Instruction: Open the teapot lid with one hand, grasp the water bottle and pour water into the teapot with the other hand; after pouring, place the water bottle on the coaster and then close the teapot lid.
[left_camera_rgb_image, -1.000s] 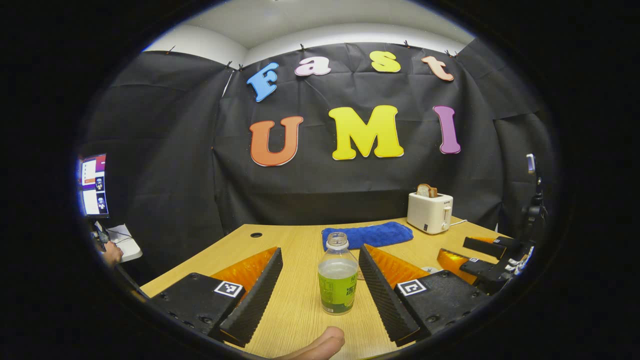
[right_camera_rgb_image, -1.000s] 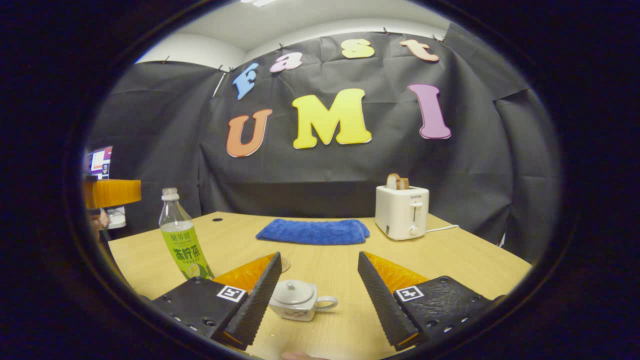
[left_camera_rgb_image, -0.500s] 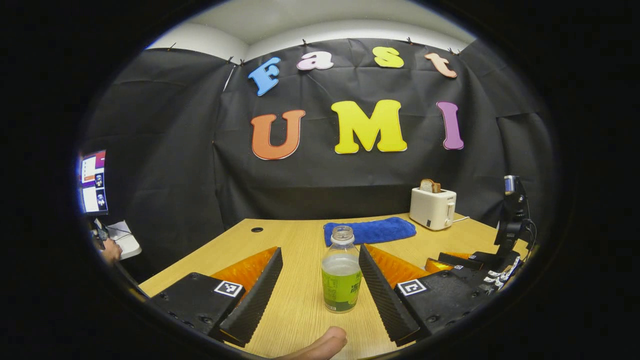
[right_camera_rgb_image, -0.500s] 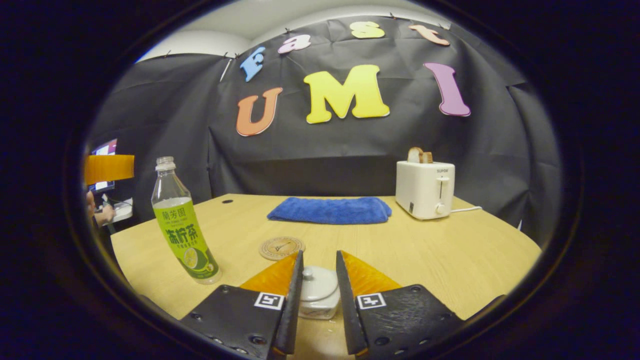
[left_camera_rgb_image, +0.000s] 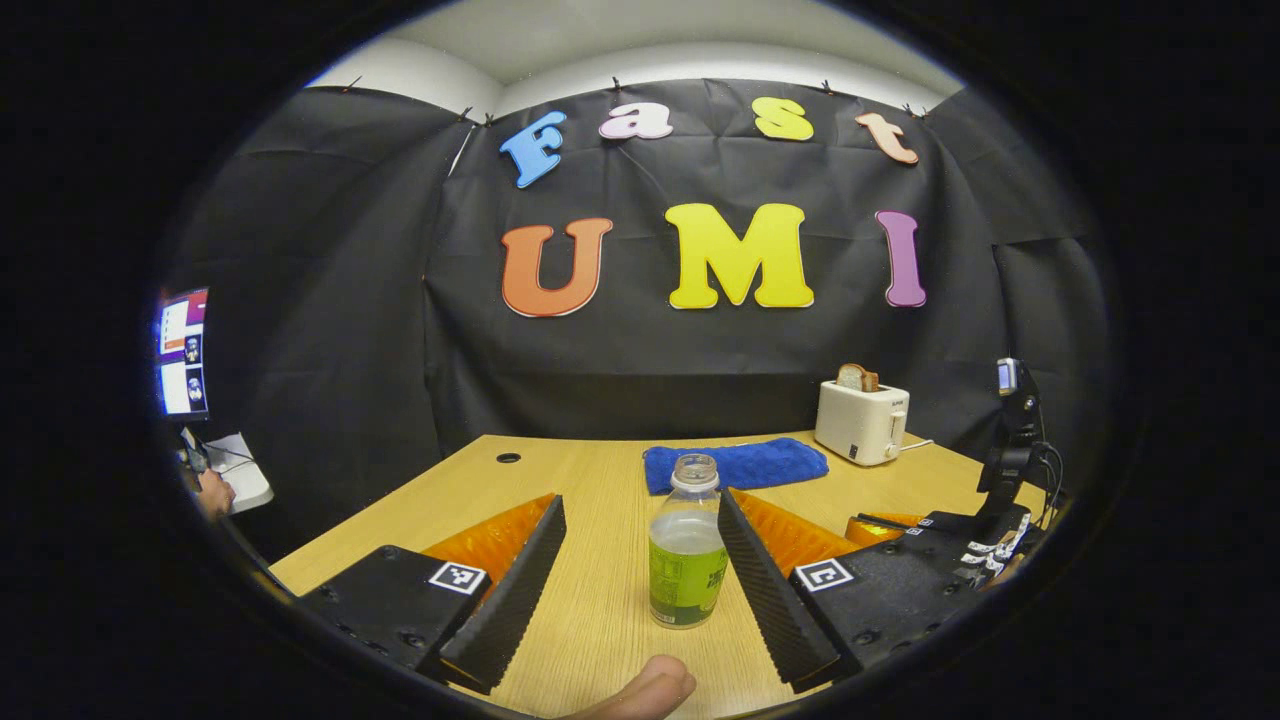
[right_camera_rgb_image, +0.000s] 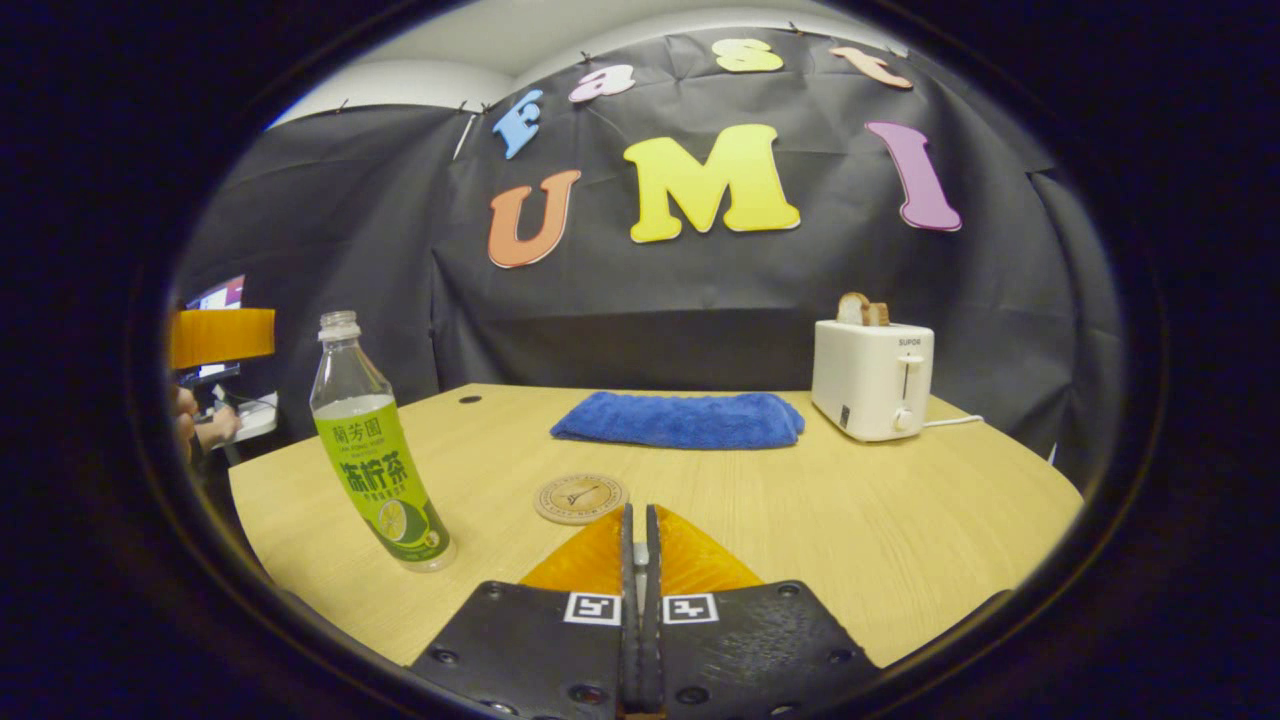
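Right, the water bottle (left_camera_rgb_image: 687, 560) stands near the tabletop's front left edge, bracketed by the left gripper (left_camera_rgb_image: 638, 498), jaws spread and no contact made. It is judged light, thin-walled, part-filled and seemingly uncapped, so the labelled mid-body is to be gripped gently. The right gripper (right_camera_rgb_image: 640, 515) is pinched on a white sliver, presumably the teapot lid (right_camera_rgb_image: 640, 553) knob: glazed, slippery, chippable. Printed writing is seen on the green label but left unread.

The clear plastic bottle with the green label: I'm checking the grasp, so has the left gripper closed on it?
No: the left gripper stands wide open around the bottle.
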